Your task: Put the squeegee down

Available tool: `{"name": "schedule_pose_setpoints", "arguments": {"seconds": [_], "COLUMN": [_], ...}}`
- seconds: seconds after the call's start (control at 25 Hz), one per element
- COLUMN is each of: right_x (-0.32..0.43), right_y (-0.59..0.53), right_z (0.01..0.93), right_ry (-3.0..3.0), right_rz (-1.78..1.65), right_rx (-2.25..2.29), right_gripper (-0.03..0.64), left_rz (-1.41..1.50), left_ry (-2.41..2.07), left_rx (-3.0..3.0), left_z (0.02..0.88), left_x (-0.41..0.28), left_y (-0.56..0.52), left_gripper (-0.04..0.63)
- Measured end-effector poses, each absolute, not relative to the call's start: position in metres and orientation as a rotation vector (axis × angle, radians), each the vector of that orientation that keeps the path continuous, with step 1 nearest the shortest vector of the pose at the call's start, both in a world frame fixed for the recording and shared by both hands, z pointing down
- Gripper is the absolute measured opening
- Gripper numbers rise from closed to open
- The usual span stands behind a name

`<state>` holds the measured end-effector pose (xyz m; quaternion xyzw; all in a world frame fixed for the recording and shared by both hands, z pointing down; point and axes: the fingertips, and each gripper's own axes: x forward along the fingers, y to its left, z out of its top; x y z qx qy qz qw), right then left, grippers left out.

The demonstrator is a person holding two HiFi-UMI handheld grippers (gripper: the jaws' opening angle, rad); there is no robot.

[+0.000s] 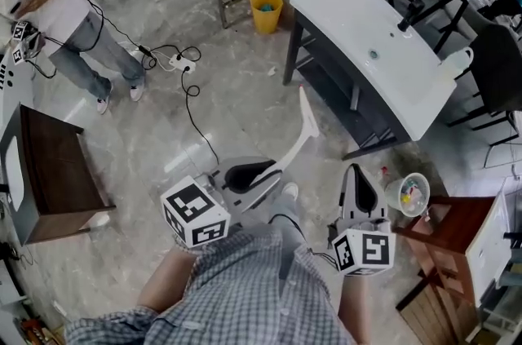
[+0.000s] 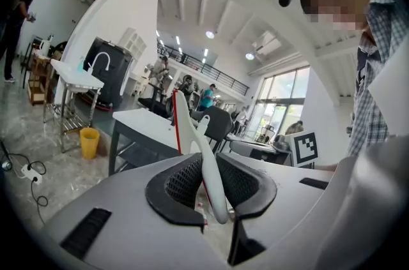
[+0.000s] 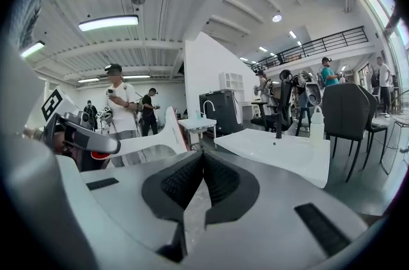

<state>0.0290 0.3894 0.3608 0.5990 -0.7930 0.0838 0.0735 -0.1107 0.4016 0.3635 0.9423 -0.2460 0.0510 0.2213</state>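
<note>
Squeegee (image 1: 303,130) is off the floor, its handle end pinched by the left gripper (image 1: 247,177) fingers (image 2: 185,182). Long axis runs from them up and ahead toward the white desk's (image 1: 359,33) near-left corner, not touching it. Right gripper (image 1: 360,190) fingers are pressed together, empty.

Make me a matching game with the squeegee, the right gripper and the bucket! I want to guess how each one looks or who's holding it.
Things:
1. squeegee
2. right gripper
3. bucket

Descriptions:
A. yellow
B. clamped in the left gripper
C. shut, with nothing inside

Right pairs: 1-B, 2-C, 3-A.
</note>
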Motion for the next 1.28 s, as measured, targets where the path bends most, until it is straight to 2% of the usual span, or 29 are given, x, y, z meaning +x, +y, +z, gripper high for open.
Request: {"name": "schedule_pose_setpoints", "arguments": {"seconds": [0.6,1.28], "right_x": [0.085,0.125], "right_y": [0.258,0.192], "right_z": [0.343,0.356], "right_ry": [-2.478,-2.479], "right_rz": [0.191,0.222], "right_rx": [1.677,1.662], "right_gripper": [0.008,0.008], "left_rz": [0.107,0.080], "left_ry": [-0.798,-0.804], "left_rx": [2.612,2.590], "left_z": [0.343,0.349], "left_x": [-0.046,-0.004], "left_y": [0.286,0.217], "left_gripper": [0.074,0.074]}}
